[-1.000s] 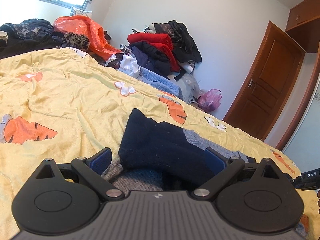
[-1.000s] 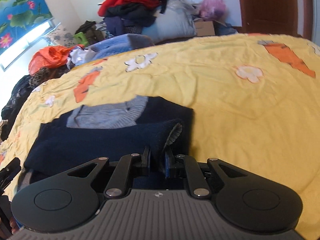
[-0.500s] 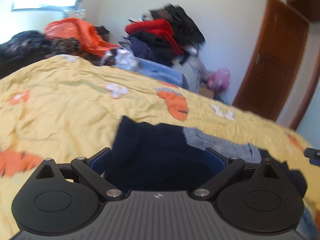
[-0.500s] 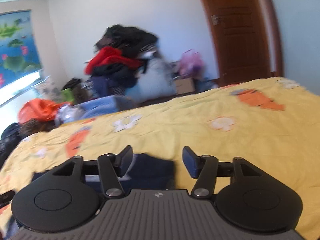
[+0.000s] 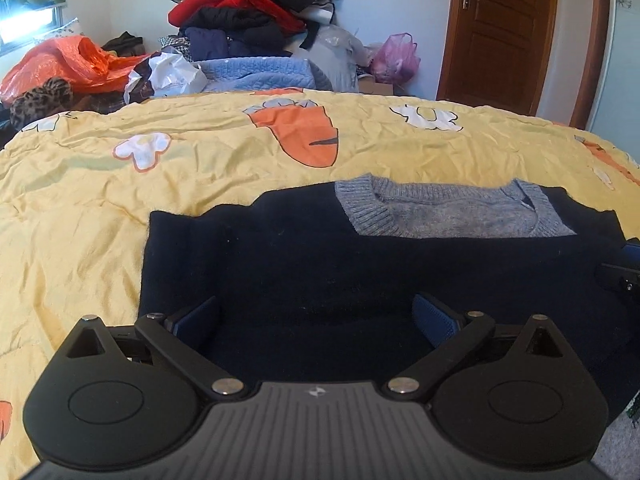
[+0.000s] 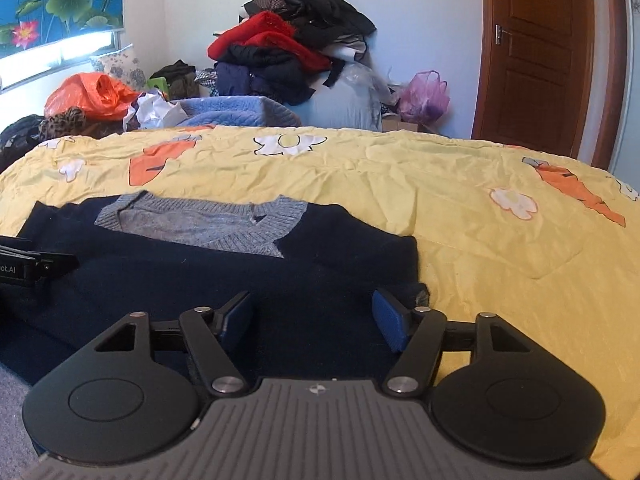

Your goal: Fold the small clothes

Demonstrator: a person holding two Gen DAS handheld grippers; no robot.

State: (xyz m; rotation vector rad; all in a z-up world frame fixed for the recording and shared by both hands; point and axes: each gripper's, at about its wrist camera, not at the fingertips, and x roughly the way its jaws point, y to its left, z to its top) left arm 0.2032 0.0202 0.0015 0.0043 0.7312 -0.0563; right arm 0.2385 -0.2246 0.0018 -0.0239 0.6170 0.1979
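A navy sweater (image 5: 320, 264) with a grey knit collar (image 5: 452, 212) lies flat on the yellow bedspread (image 5: 100, 208), its sleeves folded in. It also shows in the right wrist view (image 6: 248, 280), collar (image 6: 208, 224) at the far side. My left gripper (image 5: 316, 320) is open and empty, low over the sweater's left half. My right gripper (image 6: 314, 320) is open and empty over the sweater's right edge. Each gripper's tip shows at the edge of the other's view.
A heap of red, black and blue clothes (image 5: 256, 12) is piled beyond the bed. An orange bag (image 5: 68, 64) and a pink bag (image 5: 396, 60) lie beside it. A brown door (image 5: 504, 32) stands at the right.
My right gripper has let go of the sweater's sleeve and opened. Both grippers have pulled back toward the near edge, and the sweater now lies flat.
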